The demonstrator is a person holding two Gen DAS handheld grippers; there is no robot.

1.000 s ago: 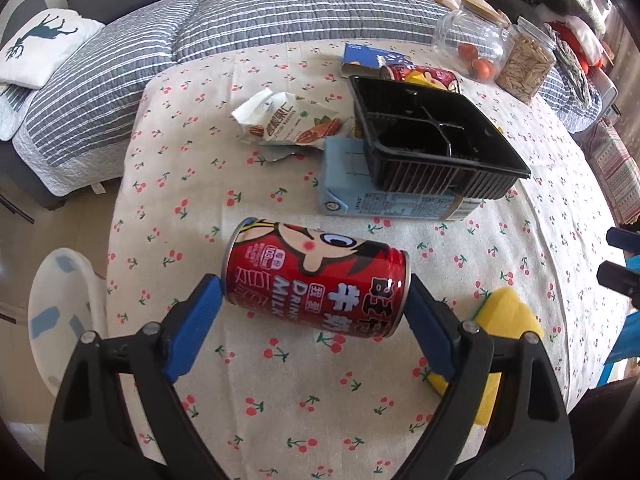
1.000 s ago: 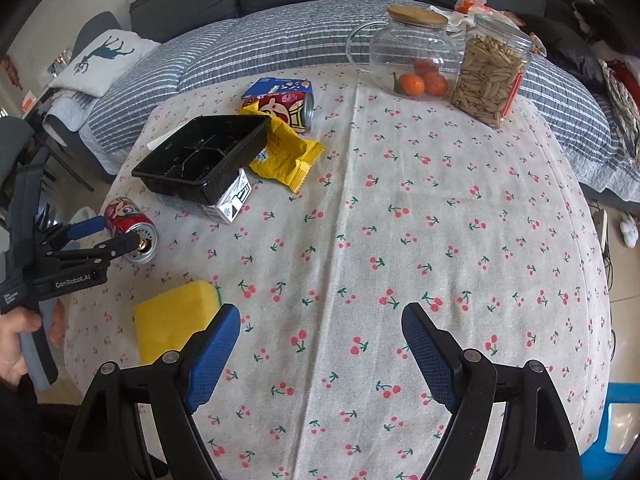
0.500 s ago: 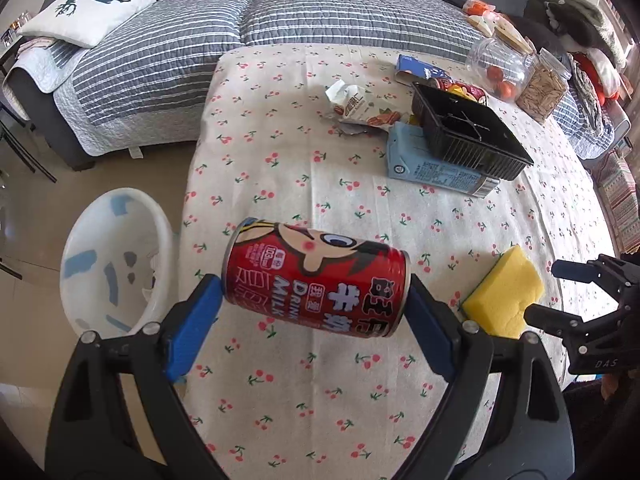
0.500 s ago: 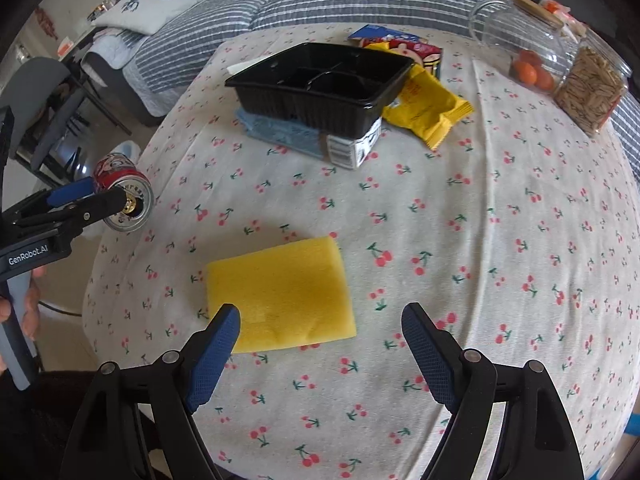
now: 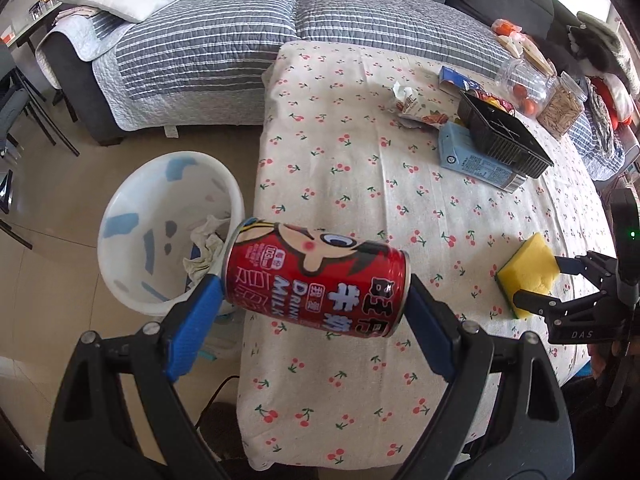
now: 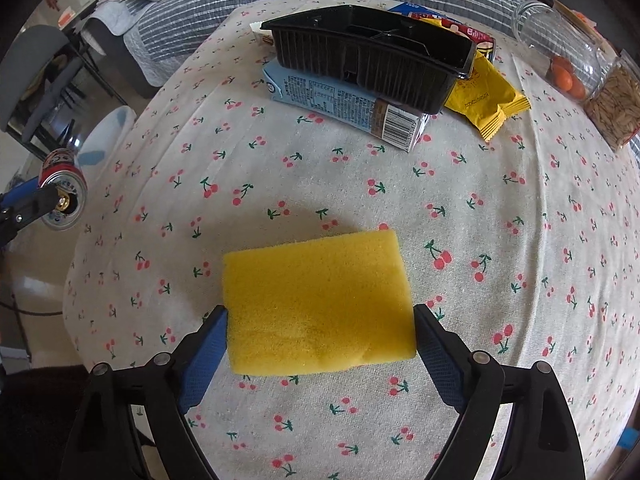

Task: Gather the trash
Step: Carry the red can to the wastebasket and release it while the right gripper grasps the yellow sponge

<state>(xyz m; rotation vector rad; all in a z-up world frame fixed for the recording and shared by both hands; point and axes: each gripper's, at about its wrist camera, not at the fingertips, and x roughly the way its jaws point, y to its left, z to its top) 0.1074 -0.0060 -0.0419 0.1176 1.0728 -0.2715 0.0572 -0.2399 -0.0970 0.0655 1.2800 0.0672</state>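
Left wrist view: left gripper (image 5: 316, 300) pinching the can (image 5: 316, 280) endwise, bin (image 5: 168, 228) just beyond, to the left.
Can's long axis lies crosswise, over the table (image 5: 360, 176) edge; right gripper (image 6: 320, 340) is opening, straddling the sponge (image 6: 318, 300).

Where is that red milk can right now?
Left gripper holds the red can sideways at the table edge, beside the white bin.

Glossy metal can (image 5: 316, 280), porous sponge (image 6: 318, 300), probably cotton tablecloth (image 6: 500, 208).

wrist views, steeply downward, sharing tablecloth (image 5: 352, 168)
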